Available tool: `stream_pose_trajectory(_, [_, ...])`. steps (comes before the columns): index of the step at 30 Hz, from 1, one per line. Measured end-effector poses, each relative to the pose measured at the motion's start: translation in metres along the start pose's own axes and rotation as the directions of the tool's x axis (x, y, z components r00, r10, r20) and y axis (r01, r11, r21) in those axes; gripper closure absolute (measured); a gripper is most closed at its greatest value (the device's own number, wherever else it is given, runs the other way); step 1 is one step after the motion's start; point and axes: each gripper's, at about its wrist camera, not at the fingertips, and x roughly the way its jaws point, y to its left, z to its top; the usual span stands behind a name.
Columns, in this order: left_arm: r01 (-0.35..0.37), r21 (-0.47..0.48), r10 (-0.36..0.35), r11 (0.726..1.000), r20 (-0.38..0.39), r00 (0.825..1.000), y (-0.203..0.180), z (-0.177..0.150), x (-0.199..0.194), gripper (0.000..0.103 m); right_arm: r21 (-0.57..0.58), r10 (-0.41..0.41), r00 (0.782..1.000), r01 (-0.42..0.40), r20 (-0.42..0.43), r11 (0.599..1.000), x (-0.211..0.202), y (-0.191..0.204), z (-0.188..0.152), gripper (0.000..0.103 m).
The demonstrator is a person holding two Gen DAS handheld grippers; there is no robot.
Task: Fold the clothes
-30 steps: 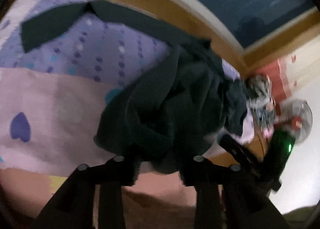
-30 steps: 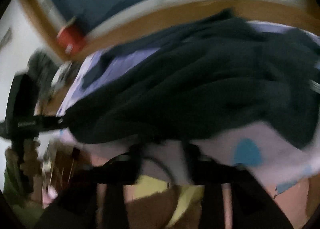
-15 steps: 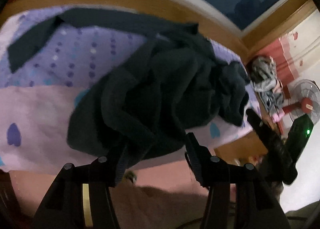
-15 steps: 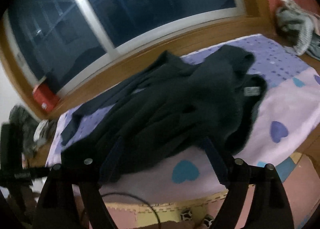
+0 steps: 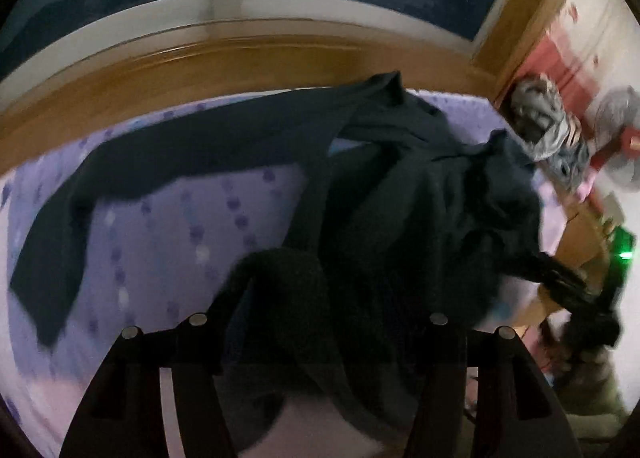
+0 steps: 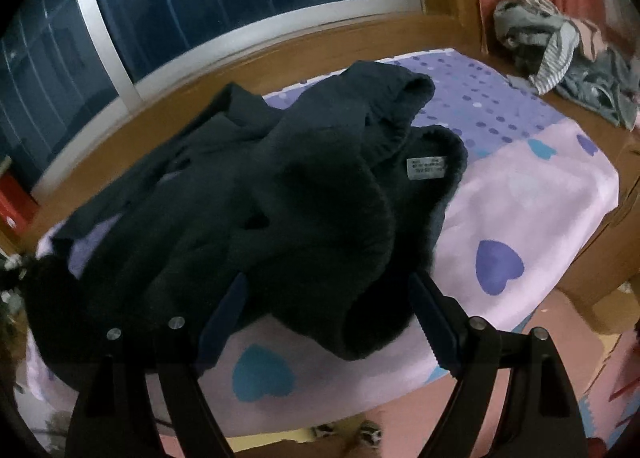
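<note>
Grey laundry heap (image 6: 560, 58) lies beyond bed (image 6: 540, 186).

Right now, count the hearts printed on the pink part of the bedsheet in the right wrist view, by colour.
Purple hearts: 2
Blue hearts: 2
Total: 4, counting only hearts that the dark garment does not cover
</note>
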Motion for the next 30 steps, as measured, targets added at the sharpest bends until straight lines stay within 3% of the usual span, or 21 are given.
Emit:
stream_pose_trajectory(3, [0.005,0.071,-0.002,0.998,-0.033,0.999,0.002,0.017,0.034,0.043,0.002,-0.022,1.0,0.022,-0.011,1.0,0.011,0.001,-0.002,0.02])
stream_pose_trajectory(6, [0.027,0.056,-0.022,0.998,-0.083,0.996,0.005,0.026,0.064,0.043,0.002,-0.039,0.999,0.039,-0.011,0.999,0.018,0.0,-0.004,0.02])
stream_pose_trajectory(10, [0.111,0.007,-0.109,0.994,-0.145,0.983,0.01,0.031,0.087,0.043,-0.003,-0.048,0.999,0.048,-0.001,0.999,0.024,-0.001,-0.004,0.021])
stream_pose_trajectory(13, [0.145,-0.013,-0.145,0.989,-0.143,0.979,0.007,0.033,0.09,0.043,0.004,-0.048,0.999,0.048,-0.006,0.999,0.028,-0.005,-0.006,0.025])
stream_pose_trajectory(15, [0.137,-0.021,-0.139,0.99,-0.134,0.981,0.005,0.033,0.091,0.05,-0.01,-0.046,0.999,0.046,-0.008,0.999,0.029,-0.005,-0.006,0.027])
stream_pose_trajectory(16, [0.144,-0.036,-0.148,0.989,-0.13,0.98,0.006,0.031,0.091,0.059,-0.022,-0.046,0.999,0.045,-0.012,0.999,0.03,-0.005,-0.005,0.03])
stream_pose_trajectory(18, [0.156,-0.075,-0.164,0.985,-0.117,0.979,0.008,0.028,0.089,0.07,-0.035,-0.049,0.999,0.049,-0.018,0.998,0.032,-0.006,-0.003,0.044])
stream_pose_trajectory(19, [0.161,-0.099,-0.171,0.982,-0.109,0.979,0.011,0.027,0.087,0.082,-0.039,-0.051,0.999,0.051,-0.017,0.998,0.033,-0.007,-0.002,0.051])
stream_pose_trajectory(21, [0.171,-0.163,-0.186,0.972,-0.081,0.979,0.016,0.025,0.082,0.092,-0.031,-0.022,1.0,0.022,0.002,0.999,0.027,-0.013,0.006,0.077])
stream_pose_trajectory(22, [0.169,-0.19,-0.179,0.967,-0.038,0.983,0.015,0.024,0.069,0.094,-0.027,-0.008,1.0,0.008,0.012,1.0,0.025,-0.016,0.01,0.081])
stream_pose_trajectory(26, [0.172,-0.296,-0.139,0.939,0.131,0.982,0.013,0.018,0.015,0.097,-0.012,-0.005,0.994,0.007,0.109,1.0,0.0,-0.036,0.034,0.085])
stream_pose_trajectory(29, [0.185,-0.372,-0.094,0.91,0.251,0.963,0.011,0.014,-0.026,0.097,0.016,-0.027,0.974,0.024,0.226,1.0,-0.029,-0.064,0.067,0.087])
stream_pose_trajectory(30, [0.163,-0.392,-0.049,0.905,0.285,0.957,0.01,0.01,-0.043,0.097,0.017,-0.038,0.967,0.035,0.252,0.999,-0.034,-0.074,0.079,0.087])
